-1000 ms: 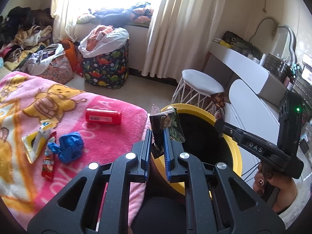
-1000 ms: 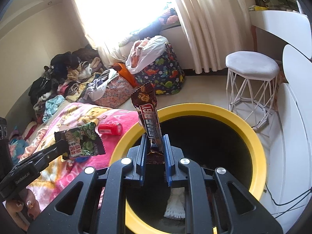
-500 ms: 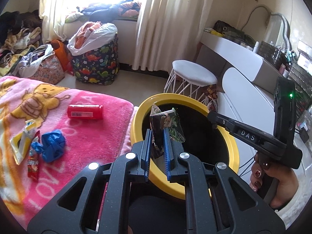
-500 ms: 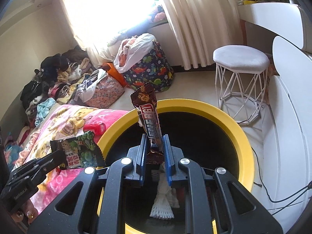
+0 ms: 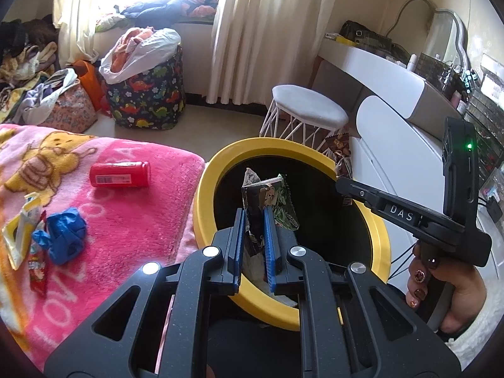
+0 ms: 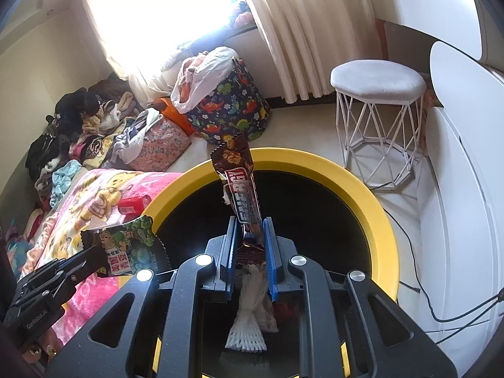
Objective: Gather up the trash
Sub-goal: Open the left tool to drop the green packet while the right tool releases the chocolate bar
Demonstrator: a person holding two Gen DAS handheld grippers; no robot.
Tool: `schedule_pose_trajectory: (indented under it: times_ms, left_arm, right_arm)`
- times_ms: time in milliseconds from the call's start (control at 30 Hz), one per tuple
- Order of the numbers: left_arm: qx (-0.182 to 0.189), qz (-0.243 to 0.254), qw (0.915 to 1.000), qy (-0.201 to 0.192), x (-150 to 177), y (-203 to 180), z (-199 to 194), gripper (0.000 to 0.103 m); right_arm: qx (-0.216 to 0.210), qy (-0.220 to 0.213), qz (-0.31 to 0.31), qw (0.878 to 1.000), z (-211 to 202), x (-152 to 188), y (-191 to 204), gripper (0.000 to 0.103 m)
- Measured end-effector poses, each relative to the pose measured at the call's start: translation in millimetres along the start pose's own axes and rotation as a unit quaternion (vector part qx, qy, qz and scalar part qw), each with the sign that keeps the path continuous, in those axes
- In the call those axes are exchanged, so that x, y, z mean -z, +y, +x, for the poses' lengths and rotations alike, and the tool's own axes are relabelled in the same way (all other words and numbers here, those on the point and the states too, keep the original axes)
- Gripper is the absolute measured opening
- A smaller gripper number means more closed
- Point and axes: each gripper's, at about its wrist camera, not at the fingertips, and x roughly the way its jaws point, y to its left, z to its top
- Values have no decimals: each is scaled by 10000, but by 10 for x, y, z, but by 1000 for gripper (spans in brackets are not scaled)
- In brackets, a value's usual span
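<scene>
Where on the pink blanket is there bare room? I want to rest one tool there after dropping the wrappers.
Free: the strip of pink cartoon blanket between the red cylindrical container and the yellow-rimmed black bin, and the stretch below the container. Crowded: the left edge, where the crumpled blue glove and the small snack packets lie together.

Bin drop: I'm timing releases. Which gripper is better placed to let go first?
Right, probably. The right gripper holds its brown wrapper well inside the bin rim; the left gripper holds its green wrapper nearer the bin's edge.
</scene>
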Motion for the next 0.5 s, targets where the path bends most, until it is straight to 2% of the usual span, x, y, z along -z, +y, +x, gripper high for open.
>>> schedule_pose_trajectory:
  times_ms: [367, 433, 500]
  left_arm:
    - [6, 0, 9999, 112, -9, 3, 154, 9]
    - [-2, -57, 9999, 111, 0, 30, 157, 18]
    - [-22, -121, 9999, 74, 3, 61, 142, 36]
  right_arm:
    - [6, 179, 162, 9997, 88, 43, -83, 18]
    - [16, 197, 182, 9996, 99, 55, -90, 21]
    - [8, 182, 215, 9996, 100, 48, -93, 31]
